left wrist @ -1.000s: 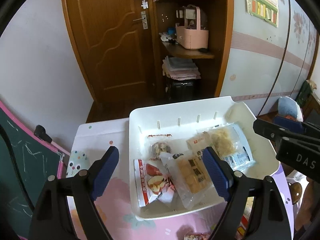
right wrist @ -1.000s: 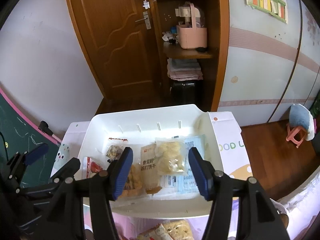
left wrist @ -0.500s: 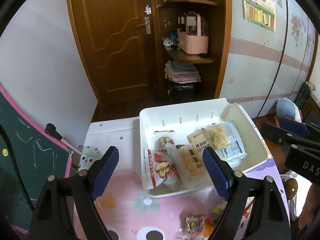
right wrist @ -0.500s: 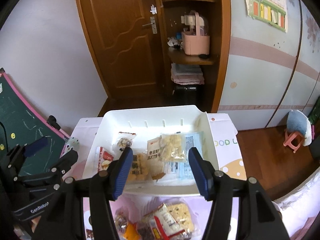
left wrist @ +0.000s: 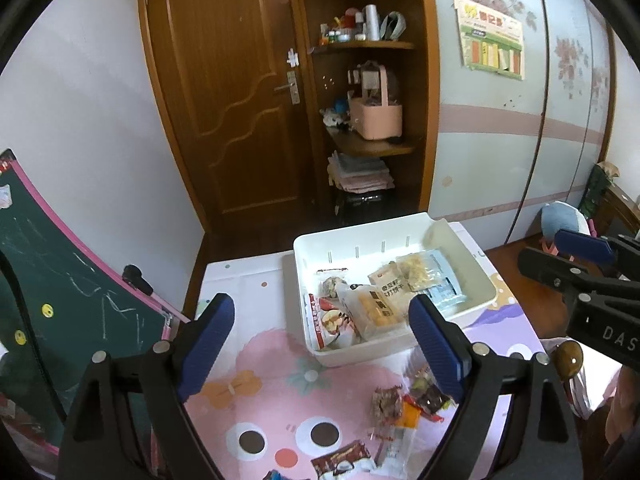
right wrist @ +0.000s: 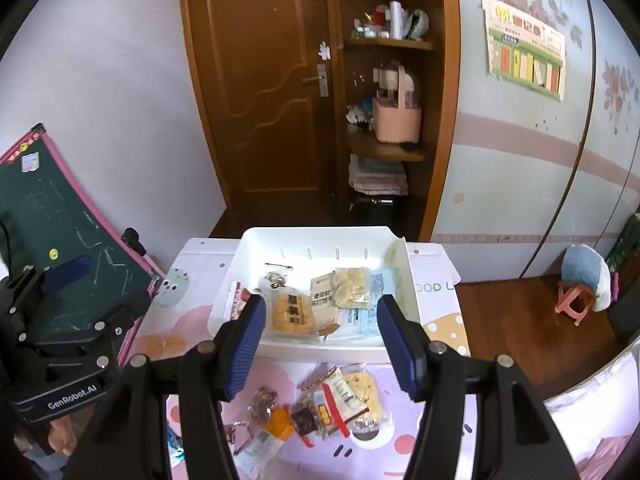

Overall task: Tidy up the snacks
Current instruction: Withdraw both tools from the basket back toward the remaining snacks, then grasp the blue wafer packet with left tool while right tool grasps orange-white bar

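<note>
A white bin (left wrist: 472,258) (right wrist: 248,240) stands at the far side of a pink cartoon table mat (left wrist: 280,400). It holds several snack packets, among them a biscuit pack (right wrist: 291,312), a puffed-snack pack (right wrist: 352,286) and a red-and-white pack (left wrist: 330,322). More loose snack packets (right wrist: 320,408) (left wrist: 404,404) lie on the mat in front of the bin. My left gripper (left wrist: 320,340) is open and empty, high above the mat. My right gripper (right wrist: 322,332) is open and empty, above the loose packets.
A green chalkboard with a pink frame (left wrist: 60,280) leans at the table's left edge. A wooden door (left wrist: 232,100) and corner shelves with a pink basket (left wrist: 376,120) are behind. A small stool (right wrist: 576,304) stands on the floor at right.
Both grippers have pulled back and up from the bin, which now looks smaller and farther. The loose packets on the mat have come into view. Both stay open.
</note>
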The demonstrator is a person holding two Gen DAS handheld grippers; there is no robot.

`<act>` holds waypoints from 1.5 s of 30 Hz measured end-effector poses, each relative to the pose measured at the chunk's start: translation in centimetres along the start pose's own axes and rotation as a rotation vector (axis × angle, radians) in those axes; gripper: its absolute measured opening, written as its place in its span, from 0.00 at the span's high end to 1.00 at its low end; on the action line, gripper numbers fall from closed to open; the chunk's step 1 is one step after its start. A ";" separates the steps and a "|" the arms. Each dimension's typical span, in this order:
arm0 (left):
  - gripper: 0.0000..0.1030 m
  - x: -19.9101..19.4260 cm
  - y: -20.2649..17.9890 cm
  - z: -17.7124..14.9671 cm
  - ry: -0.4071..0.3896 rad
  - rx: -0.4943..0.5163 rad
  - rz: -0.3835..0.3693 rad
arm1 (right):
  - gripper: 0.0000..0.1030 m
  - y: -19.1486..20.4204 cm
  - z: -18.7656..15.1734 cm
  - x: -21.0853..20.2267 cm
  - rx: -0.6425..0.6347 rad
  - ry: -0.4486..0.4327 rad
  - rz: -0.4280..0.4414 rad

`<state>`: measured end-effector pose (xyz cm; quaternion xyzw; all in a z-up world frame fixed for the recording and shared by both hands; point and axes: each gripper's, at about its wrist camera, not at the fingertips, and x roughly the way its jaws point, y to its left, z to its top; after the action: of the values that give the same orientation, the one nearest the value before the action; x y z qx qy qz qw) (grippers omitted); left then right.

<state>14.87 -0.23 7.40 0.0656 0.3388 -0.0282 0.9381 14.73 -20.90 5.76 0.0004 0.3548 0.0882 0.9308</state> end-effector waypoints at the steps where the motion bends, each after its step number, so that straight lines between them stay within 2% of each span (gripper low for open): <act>1: 0.12 -0.7 0.0 -0.2 -0.004 0.004 0.000 | 0.43 0.3 -0.1 -0.7 -0.009 -0.007 0.004; 10: 0.10 -5.8 0.6 -2.7 -0.020 0.019 -0.022 | 0.40 3.1 -2.1 -4.4 -0.077 -0.033 0.047; 15: 0.10 -7.0 1.6 -4.8 -0.005 0.005 -0.036 | 0.39 4.4 -3.6 -4.7 -0.103 -0.019 0.069; 20: 0.09 -7.5 2.9 -7.5 -0.009 -0.020 -0.003 | 0.39 5.2 -5.5 -3.9 -0.097 0.025 0.096; 25: 0.09 -6.3 5.1 -10.2 0.018 -0.090 0.027 | 0.39 6.1 -8.0 -2.3 -0.082 0.061 0.085; 31: 0.09 -3.8 8.2 -14.3 0.066 -0.211 0.085 | 0.39 7.7 -10.8 -1.4 -0.110 0.039 0.012; 35: 0.09 -1.6 10.5 -18.4 0.134 -0.302 0.120 | 0.39 8.1 -12.3 -0.6 -0.092 0.059 0.037; 39: 0.09 1.0 12.2 -22.1 0.231 -0.354 0.162 | 0.39 8.7 -13.8 1.7 -0.109 0.121 0.044; 45: 0.09 3.7 13.2 -25.3 0.317 -0.403 0.151 | 0.39 8.3 -16.9 5.9 -0.051 0.252 0.087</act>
<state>3.02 16.38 -12.87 -0.0938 0.4746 0.1207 0.8668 6.50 -12.81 -10.21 -0.0189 0.4661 0.1367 0.8739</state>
